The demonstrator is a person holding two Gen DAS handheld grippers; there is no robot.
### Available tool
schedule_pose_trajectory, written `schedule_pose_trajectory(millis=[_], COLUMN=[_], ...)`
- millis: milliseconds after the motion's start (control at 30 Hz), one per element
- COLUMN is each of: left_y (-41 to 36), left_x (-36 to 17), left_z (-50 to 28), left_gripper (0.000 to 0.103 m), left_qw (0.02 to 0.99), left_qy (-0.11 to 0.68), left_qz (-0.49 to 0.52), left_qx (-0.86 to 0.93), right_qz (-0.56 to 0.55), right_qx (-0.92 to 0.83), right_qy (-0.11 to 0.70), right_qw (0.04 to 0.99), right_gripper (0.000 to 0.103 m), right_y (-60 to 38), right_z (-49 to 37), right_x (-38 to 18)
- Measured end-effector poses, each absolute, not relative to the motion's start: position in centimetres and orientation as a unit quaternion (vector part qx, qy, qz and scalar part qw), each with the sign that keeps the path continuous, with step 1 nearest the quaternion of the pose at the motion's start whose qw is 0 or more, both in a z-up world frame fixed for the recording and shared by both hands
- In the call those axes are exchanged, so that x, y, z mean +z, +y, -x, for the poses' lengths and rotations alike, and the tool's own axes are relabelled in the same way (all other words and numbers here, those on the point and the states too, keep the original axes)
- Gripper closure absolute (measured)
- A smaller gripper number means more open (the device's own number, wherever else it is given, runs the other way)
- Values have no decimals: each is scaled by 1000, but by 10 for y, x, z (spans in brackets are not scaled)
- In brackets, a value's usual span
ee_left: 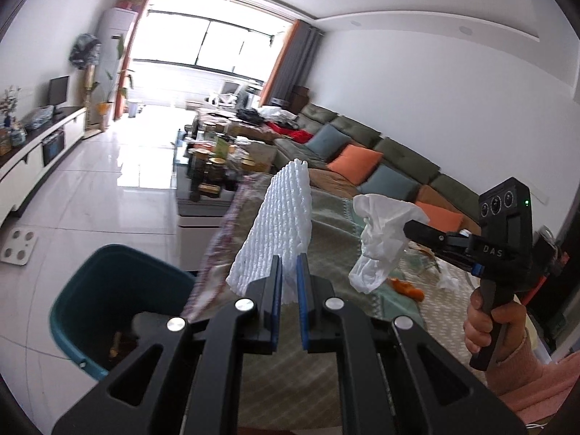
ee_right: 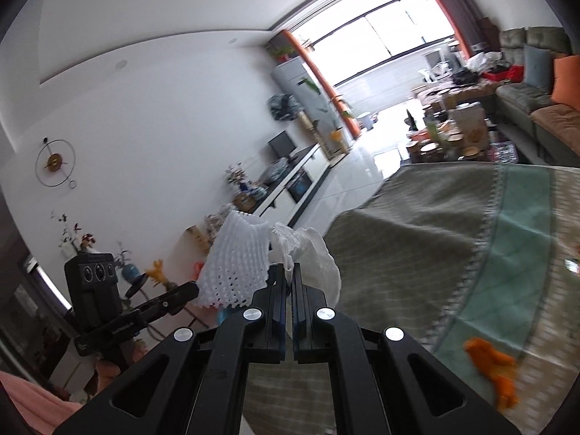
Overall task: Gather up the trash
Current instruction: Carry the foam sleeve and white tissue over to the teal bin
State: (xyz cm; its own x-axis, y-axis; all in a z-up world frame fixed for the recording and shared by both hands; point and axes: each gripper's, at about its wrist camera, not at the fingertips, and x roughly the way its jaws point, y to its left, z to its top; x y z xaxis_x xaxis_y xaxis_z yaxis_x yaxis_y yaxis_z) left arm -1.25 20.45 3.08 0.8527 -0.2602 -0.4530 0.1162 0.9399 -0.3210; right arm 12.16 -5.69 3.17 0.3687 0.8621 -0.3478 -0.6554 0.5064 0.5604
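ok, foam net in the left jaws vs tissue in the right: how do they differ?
Texture: the foam net is a ribbed mesh, the tissue smooth and crumpled.
Pose: the foam net stands stiffly up from the left gripper; the tissue droops limply from the right gripper.
Size: in the left wrist view the foam net looks larger than the tissue.
Shared: both white, both pinched in shut jaws above the table.

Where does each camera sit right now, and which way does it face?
Left wrist: rides the left gripper, facing the teal bin, holding foam netting; right gripper and hand show.
Right wrist: rides the right gripper, facing the table's cloth, holding tissue; left gripper shows.
Shared: both grippers, netting, tissue, orange peel.
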Motion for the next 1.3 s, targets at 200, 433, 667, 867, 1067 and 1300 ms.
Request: schedule_pose_trajectory(millis=[200, 433, 667, 867, 1067, 1300], left_y=[232, 263, 284, 301, 309, 319], left_x=[29, 21, 5, -13, -29, -49], left_z=[23, 30, 28, 27, 25, 22], left_gripper=[94, 94, 94, 94, 94, 94], left_qw=[954, 953, 944, 936, 929, 917], left_qy=[253, 258, 277, 293, 309, 331], left_qz=[150, 161, 177, 190, 198, 212], left_qx=[-54, -10, 17, 34, 50, 62], right_qz=[-155, -155, -153, -144, -131, -108], right_qx=[502, 529, 543, 549, 547, 540], right_qy=[314, 327, 342, 357, 378, 405], right_qw=[790, 768, 751, 742, 735, 730], right_gripper=[100, 100, 100, 100, 100, 100], right_y=[-18, 18, 50, 77, 100, 127], right_z=[-127, -134, -141, -142, -149, -149], right_x=[32, 27, 21, 12, 1, -17])
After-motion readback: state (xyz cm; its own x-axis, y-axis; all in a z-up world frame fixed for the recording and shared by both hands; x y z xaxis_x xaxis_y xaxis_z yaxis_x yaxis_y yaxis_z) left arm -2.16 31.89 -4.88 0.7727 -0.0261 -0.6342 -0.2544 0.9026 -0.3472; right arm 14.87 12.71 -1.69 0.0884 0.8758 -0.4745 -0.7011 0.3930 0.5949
